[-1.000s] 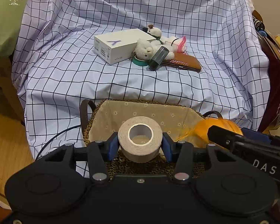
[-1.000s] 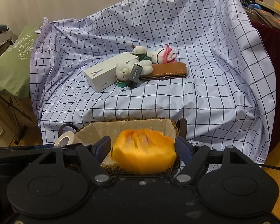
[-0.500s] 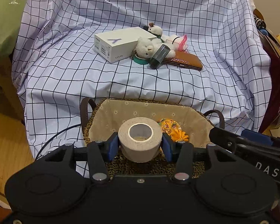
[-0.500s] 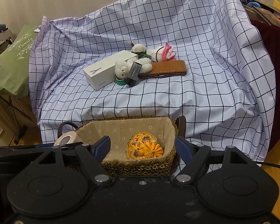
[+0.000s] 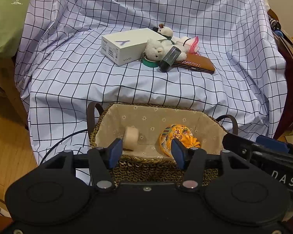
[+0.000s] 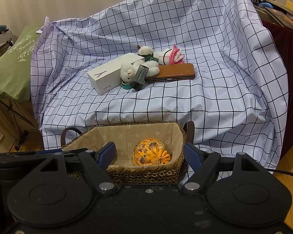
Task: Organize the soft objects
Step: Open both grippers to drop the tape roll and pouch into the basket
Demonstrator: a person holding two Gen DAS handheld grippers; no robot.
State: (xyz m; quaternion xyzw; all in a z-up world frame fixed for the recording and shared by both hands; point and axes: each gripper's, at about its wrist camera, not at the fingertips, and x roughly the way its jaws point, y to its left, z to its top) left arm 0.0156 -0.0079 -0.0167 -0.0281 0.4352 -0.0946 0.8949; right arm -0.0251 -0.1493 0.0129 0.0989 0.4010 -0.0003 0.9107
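Observation:
A woven basket point(image 5: 152, 167) point(image 6: 146, 172) with a beige flowered lining stands in front of a checked-cloth armchair. In it lie an orange embroidered pouch point(image 5: 178, 136) point(image 6: 150, 152) and a beige tape roll point(image 5: 131, 137), blurred. My left gripper point(image 5: 145, 153) is open and empty above the basket's near rim. My right gripper point(image 6: 149, 155) is open and empty over the basket's right end. On the seat lie a white plush bear point(image 5: 156, 49) point(image 6: 129, 71), a second small plush point(image 5: 165, 31) point(image 6: 145, 51) and a pink-and-white soft item point(image 5: 191, 42) point(image 6: 172, 55).
On the seat also lie a white phone box point(image 5: 127, 45) point(image 6: 111, 74), a green tape ring point(image 5: 149, 63), a dark cylinder point(image 5: 170, 58) point(image 6: 140, 76) and a brown wallet point(image 5: 195, 64) point(image 6: 171, 73). A green bag point(image 6: 11, 66) hangs at left. Wooden floor shows on both sides.
My left gripper opened and let the beige tape roll fall into the basket. Before that my right gripper opened and dropped the orange pouch into the basket.

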